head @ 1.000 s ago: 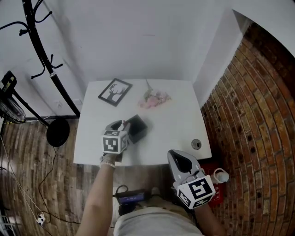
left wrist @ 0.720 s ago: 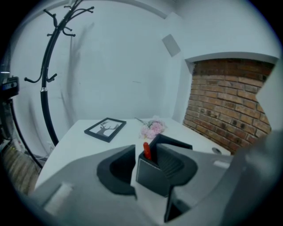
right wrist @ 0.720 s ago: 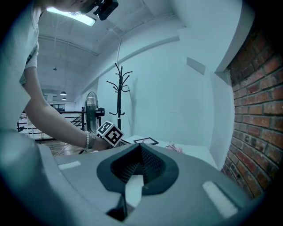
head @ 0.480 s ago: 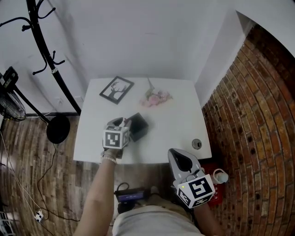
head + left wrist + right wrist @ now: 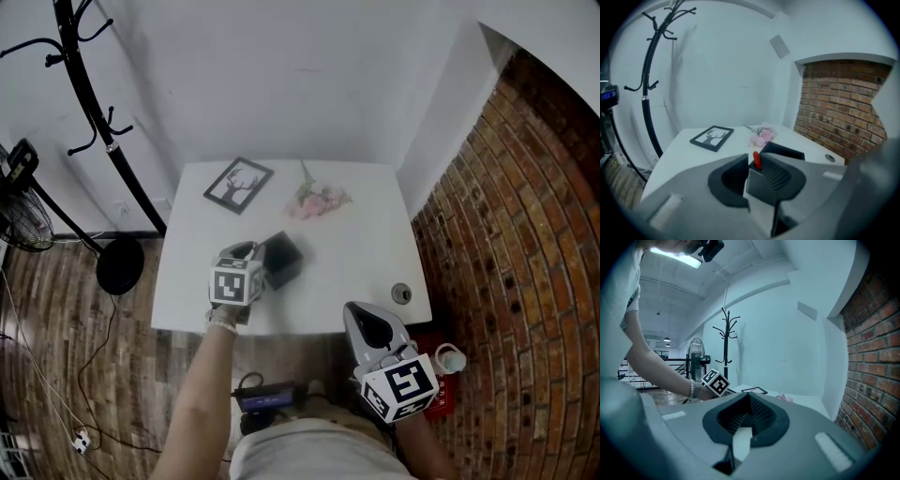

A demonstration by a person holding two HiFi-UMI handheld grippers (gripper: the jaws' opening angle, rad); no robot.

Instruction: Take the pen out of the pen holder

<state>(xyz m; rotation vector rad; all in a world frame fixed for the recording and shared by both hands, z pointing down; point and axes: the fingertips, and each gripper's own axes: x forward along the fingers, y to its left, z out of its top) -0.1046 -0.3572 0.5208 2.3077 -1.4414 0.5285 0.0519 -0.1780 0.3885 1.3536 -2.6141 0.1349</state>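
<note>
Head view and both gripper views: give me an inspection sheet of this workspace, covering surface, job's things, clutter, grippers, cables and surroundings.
Surface: white table, few items on it.
Job's things: black pen holder mid-table; red pen top sticking out of it.
Clutter: picture frame, pink flowers, round disc near the right edge.
Grippers: left gripper at the holder, jaws apart, pen top between them; right gripper off the table, jaws together, empty.
Cables: white cable plug on the floor, left.
Surroundings: coat rack, fan, brick wall.
</note>
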